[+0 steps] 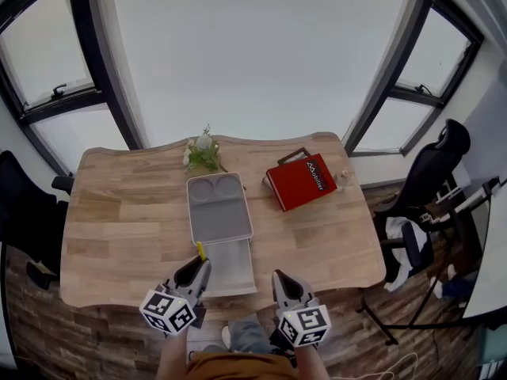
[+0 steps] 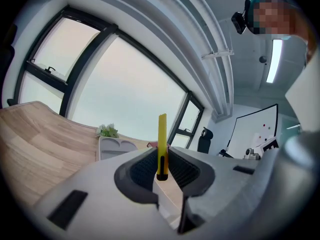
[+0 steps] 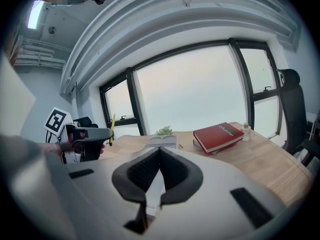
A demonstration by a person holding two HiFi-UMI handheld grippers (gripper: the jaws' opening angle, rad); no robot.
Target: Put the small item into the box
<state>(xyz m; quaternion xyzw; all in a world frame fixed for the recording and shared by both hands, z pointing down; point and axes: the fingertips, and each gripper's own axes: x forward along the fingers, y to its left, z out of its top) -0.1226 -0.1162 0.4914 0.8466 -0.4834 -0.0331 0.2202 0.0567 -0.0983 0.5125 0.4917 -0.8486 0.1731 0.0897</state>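
My left gripper (image 1: 198,263) is shut on a thin yellow utility knife (image 2: 162,145), which stands upright between the pads. In the head view the yellow knife (image 1: 200,251) sticks out over the near left corner of the open grey box (image 1: 216,212). The box has its lid (image 1: 219,204) lying flat toward the window and its tray (image 1: 231,269) near the table's front edge. My right gripper (image 1: 280,279) hangs just right of the tray, shut and empty. From the right gripper view the left gripper (image 3: 102,132) and knife (image 3: 112,129) show at the left.
A red book (image 1: 301,180) lies right of the box on the wooden table (image 1: 119,236). A small plant (image 1: 203,153) stands at the far edge behind the lid, a small bottle (image 1: 344,176) beside the book. A black office chair (image 1: 432,172) stands right of the table.
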